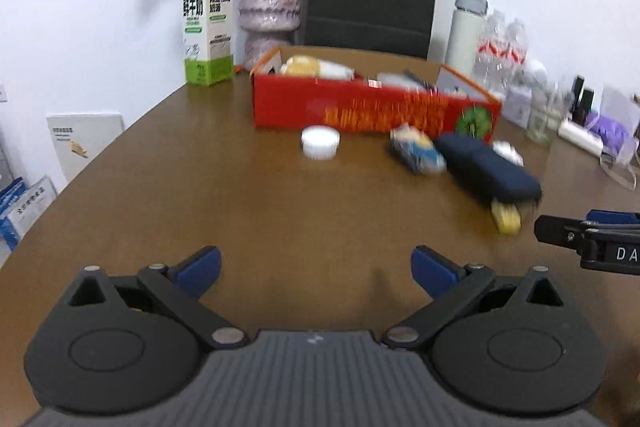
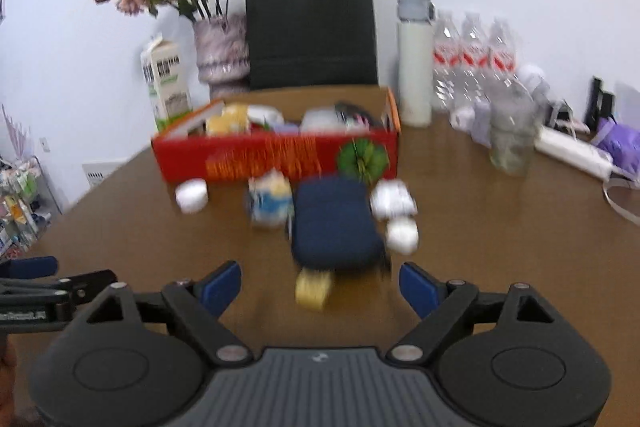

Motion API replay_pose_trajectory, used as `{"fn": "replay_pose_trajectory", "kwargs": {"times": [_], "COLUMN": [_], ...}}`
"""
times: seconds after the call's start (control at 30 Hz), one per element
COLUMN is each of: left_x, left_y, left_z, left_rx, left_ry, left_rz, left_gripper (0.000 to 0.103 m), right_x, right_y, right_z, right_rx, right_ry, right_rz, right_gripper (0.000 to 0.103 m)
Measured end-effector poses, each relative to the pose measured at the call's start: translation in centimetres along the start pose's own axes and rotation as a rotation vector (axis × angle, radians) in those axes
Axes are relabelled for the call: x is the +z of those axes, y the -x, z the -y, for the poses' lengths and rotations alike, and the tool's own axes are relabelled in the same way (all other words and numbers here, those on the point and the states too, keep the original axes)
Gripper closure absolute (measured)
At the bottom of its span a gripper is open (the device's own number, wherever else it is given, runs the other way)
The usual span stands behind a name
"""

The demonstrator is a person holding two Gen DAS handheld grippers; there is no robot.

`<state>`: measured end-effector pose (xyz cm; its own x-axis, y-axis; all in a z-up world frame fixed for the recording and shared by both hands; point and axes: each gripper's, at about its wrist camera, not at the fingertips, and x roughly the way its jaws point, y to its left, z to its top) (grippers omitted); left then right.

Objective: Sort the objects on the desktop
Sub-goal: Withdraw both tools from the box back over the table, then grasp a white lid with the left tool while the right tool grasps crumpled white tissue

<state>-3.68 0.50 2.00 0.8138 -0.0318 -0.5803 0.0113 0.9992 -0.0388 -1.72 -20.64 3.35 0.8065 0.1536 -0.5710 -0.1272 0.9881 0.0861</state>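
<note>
Hovering over a brown wooden desk (image 1: 280, 211), both tools hang released with nothing between their blue pads.

Left tool (image 1: 316, 269) and right tool (image 2: 320, 285) spread wide, both pointed toward the red box (image 2: 280, 157), our landmark, which is already filled with sorted bits. Just in front of the box lie a white round lid (image 1: 320, 143), a blue-and-white packet (image 2: 270, 203), a navy pouch (image 2: 336, 223) and two white items (image 2: 394, 201), all blurred. At the pouch's near end there's a small yellow block (image 2: 314, 291), touching it or tucked under, hard to tell. Behind the box, a black paper bag (image 2: 312, 23) leans on the white wall, with a vase of dried roses (image 1: 270, 7) and a milk carton (image 1: 208, 27) to the box's left. To its right, a white flask (image 2: 416, 63) and water bottles (image 2: 472, 59).
</note>
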Motion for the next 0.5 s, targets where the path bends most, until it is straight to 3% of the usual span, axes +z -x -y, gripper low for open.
{"fn": "replay_pose_trajectory", "kwargs": {"times": [0.23,0.33,0.5], "left_x": [-2.3,-2.4,-2.1], "left_y": [1.4,1.0,0.5], "left_z": [0.4,0.6,0.5], "left_rx": [0.031,0.055,0.031], "left_ry": [-0.046,-0.053,-0.05], "left_rz": [0.033,0.015,-0.006], "left_gripper": [0.0,0.0,0.0], "right_x": [-4.2,-4.7,-4.3], "right_y": [3.8,3.9,3.6], "right_z": [1.0,1.2,1.5], "right_rx": [0.031,0.0,-0.019], "right_ry": [-0.021,-0.016,-0.022], "right_rz": [0.059,0.052,0.052], "right_gripper": [0.017,0.017,0.019]}}
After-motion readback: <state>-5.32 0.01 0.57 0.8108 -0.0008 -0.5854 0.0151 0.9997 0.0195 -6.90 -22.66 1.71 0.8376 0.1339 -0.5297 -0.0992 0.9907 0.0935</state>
